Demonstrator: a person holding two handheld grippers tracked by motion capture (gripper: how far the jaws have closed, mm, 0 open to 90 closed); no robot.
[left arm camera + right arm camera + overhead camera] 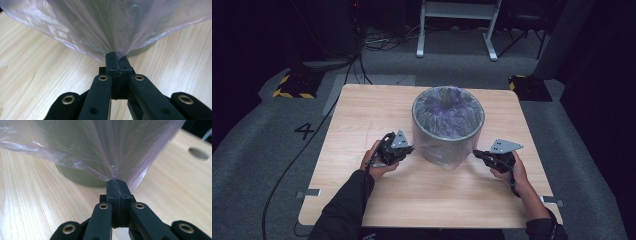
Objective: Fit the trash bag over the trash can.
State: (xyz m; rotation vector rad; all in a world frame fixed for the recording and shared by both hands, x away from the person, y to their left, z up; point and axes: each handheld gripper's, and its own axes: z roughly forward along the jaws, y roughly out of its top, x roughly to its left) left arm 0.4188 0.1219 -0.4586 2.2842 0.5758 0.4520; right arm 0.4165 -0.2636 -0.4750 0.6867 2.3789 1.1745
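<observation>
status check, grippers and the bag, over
Left gripper shut on bag edge, bin's left side. Right gripper shut on bag edge, right side. Bag stretched over bin, bin upright mid-table. Nothing in the way.

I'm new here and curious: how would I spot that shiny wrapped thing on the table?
Find the wooden table. Near its middle stands a round bin, between two black hand-held grippers. It alone is draped in thin, clear purplish plastic film, stretched over its open top.
</observation>
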